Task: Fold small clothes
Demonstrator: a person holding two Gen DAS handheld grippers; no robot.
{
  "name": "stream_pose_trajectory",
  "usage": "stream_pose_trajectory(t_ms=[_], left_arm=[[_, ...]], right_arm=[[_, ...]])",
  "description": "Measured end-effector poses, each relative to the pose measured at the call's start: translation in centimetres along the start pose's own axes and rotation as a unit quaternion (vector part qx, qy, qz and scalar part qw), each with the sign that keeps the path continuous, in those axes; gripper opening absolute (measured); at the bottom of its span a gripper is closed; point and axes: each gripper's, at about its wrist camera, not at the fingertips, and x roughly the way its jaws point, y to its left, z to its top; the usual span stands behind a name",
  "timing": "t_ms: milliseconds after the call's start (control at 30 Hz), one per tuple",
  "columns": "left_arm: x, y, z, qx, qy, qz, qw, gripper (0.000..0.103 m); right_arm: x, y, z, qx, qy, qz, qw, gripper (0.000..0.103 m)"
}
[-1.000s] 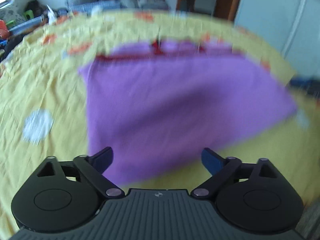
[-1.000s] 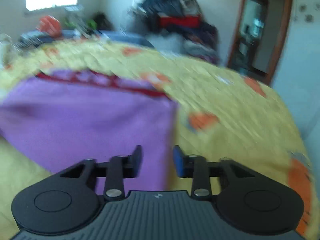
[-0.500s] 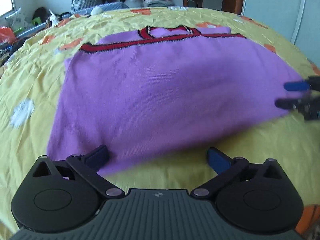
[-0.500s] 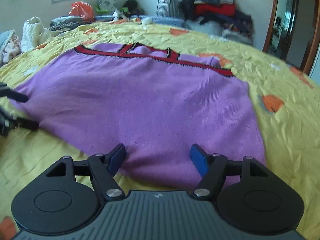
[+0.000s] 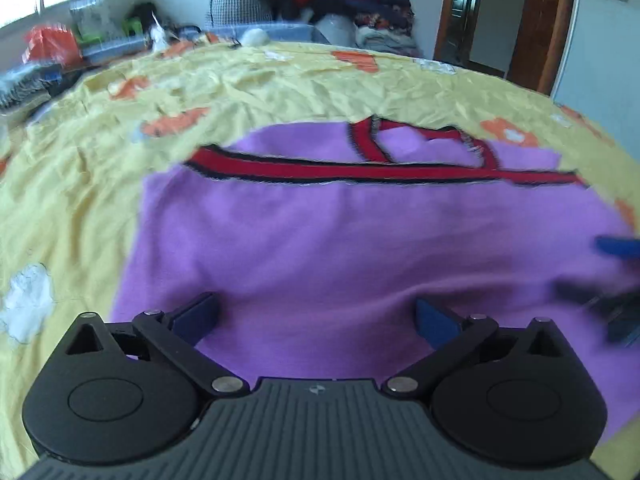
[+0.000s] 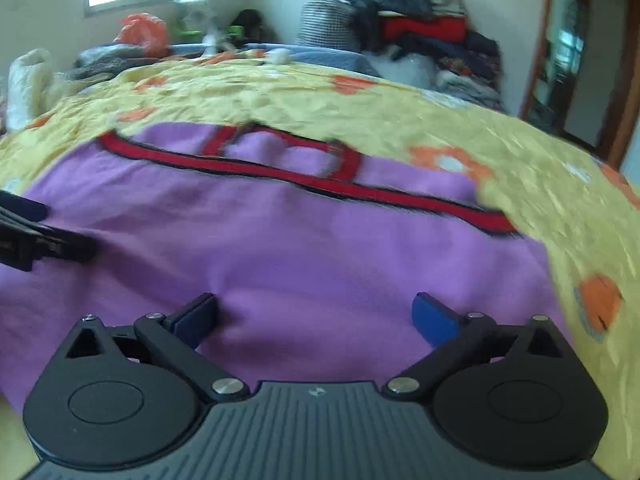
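A purple knit garment [image 5: 340,240] with a red, black-edged trim band [image 5: 360,170] lies spread flat on the yellow bedspread [image 5: 280,80]; it also shows in the right wrist view [image 6: 320,248]. My left gripper [image 5: 316,316] is open, its fingers over the garment's near edge on the left half. My right gripper [image 6: 314,316] is open over the near edge on the right half. The right gripper's fingers [image 5: 616,248] show at the right edge of the left view, and the left gripper's fingers [image 6: 36,232] at the left edge of the right view.
The bedspread has orange and white flower prints [image 6: 598,304]. A pile of clothes [image 6: 420,28] and a checkered bag [image 5: 236,0] stand behind the bed. An orange bag [image 6: 140,32] lies under the window. A doorway [image 5: 500,16] is at the far right.
Both grippers have moved forward over the garment's near edge, and the right gripper's jaws have opened wider. The garment stays flat.
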Motion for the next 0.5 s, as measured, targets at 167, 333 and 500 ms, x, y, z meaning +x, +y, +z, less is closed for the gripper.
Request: stream_pose_trajectory(t_ms=[167,333,500], left_arm=[[-1.5,1.4,0.6,-0.050,0.021,-0.013,0.9984,0.103],[0.7,-0.1,2.0,-0.064,0.016,0.014,0.9977,0.103],[1.0,0.0,1.8,-0.029,0.019,0.042,0.9985,0.103]], right_arm=[[-2.2,0.1,0.9,0.037,-0.002,0.016,0.999,0.103],[1.9,2.3,2.7,0.008,0.006,-0.021,1.000,0.103],[1.4,-1.7,2.7,0.046,0.005,-0.059,0.997,0.103]])
